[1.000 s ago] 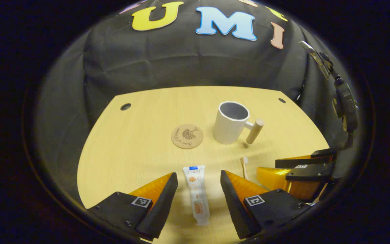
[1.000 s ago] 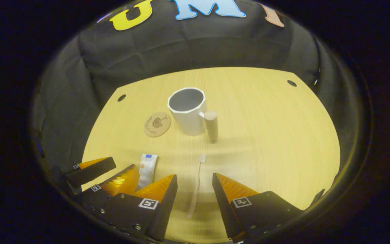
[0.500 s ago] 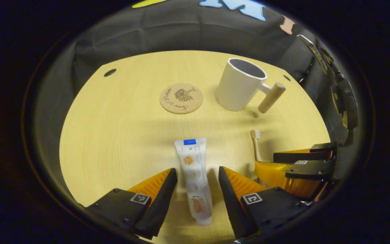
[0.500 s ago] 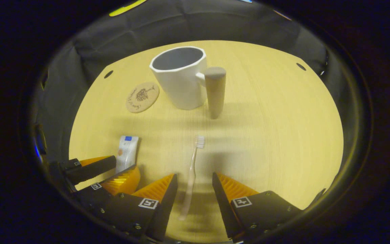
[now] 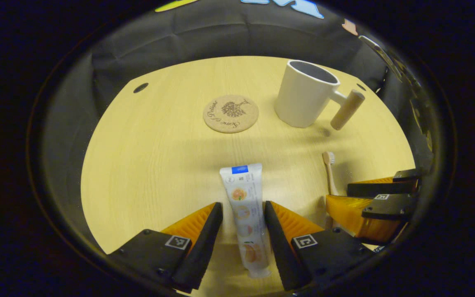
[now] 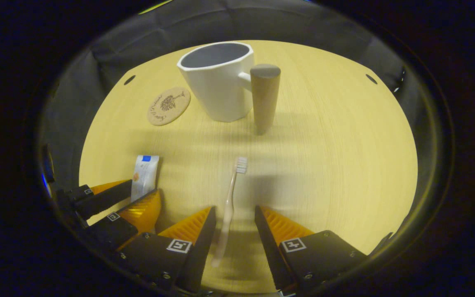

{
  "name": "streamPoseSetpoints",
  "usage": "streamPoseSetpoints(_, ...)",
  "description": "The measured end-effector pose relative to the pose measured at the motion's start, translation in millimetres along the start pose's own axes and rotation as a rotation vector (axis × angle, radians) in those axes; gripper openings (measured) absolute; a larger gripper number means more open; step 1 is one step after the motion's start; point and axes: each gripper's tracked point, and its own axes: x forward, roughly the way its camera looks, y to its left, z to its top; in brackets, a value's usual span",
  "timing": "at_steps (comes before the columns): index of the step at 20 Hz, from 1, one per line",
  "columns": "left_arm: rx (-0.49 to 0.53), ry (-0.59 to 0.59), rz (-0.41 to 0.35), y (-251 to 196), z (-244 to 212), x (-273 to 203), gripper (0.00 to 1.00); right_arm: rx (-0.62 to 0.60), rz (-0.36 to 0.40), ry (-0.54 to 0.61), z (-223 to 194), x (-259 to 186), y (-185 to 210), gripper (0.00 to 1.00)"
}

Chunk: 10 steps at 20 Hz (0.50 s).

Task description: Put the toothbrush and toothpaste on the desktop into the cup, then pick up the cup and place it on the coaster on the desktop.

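the left gripper (image 5: 243,218) straddles the toothpaste (image 5: 245,216) low over the desktop (image 5: 146,165), its fingers drawn in to the tube's edges; whether they already press on it cannot be told. the tube lies flat, running from 6 o'clock toward 12 in the left gripper view. in the right gripper view, the right gripper (image 6: 231,225) has its fingers apart on either side of the toothbrush (image 6: 229,206), nearer the left finger, with a clear gap on the other side. the brush lies flat with its bristled head pointing to 12 o'clock.

beyond both tools, the white cup (image 6: 219,80) stands upright at 12 o'clock in the right gripper view, its wooden handle (image 6: 264,99) turned toward the camera; the cork coaster (image 6: 168,106) sits just beside it at 10 o'clock, bare.

the risks look plain. a flat, soft tube may buckle or slide out if pinched at its edges. the thin brush, held off-centre, may swing or roll aside as the fingers close. the two grippers work close together, and a careless lift could bump one into the other or knock the cup.
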Motion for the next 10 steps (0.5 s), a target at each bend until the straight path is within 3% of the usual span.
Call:
streamPoseSetpoints(1,-0.010,-0.009,0.000,0.6,0.5,-0.2,0.76,-0.010,-0.011,0.000,-1.2,0.6,-1.7,0.67)
streamPoseSetpoints(2,-0.016,-0.015,0.008,2.6,0.8,-0.9,0.69,-0.021,-0.015,-0.004,-0.1,-0.7,-2.2,0.61)
streamPoseSetpoints(3,-0.030,-0.017,0.007,4.8,2.4,-0.2,0.76,-0.038,-0.028,-0.011,-1.2,1.1,-2.7,0.60)
streamPoseSetpoints(4,-0.038,-0.023,0.015,8.1,3.9,-1.4,0.74,-0.050,-0.044,-0.015,-2.6,-1.5,-3.3,0.55)
streamPoseSetpoints(5,-0.042,-0.021,0.018,10.1,2.8,-3.1,0.59,-0.065,-0.049,-0.021,-2.3,0.5,-2.2,0.49)
streamPoseSetpoints(6,-0.041,-0.021,0.016,10.9,3.0,-2.6,0.62,-0.069,-0.046,-0.020,0.1,1.8,-0.9,0.47)
streamPoseSetpoints(8,-0.027,-0.013,0.014,10.0,1.5,-2.1,0.48,-0.074,-0.054,-0.014,-3.4,4.8,-3.2,0.44)
streamPoseSetpoints(9,-0.020,-0.012,0.018,9.9,2.3,-2.4,0.48,-0.081,-0.049,-0.022,-1.9,1.1,-2.1,0.33)
streamPoseSetpoints(10,-0.022,-0.002,0.026,10.5,2.2,-4.3,0.41,-0.083,-0.039,-0.015,-3.2,-0.6,-1.8,0.33)
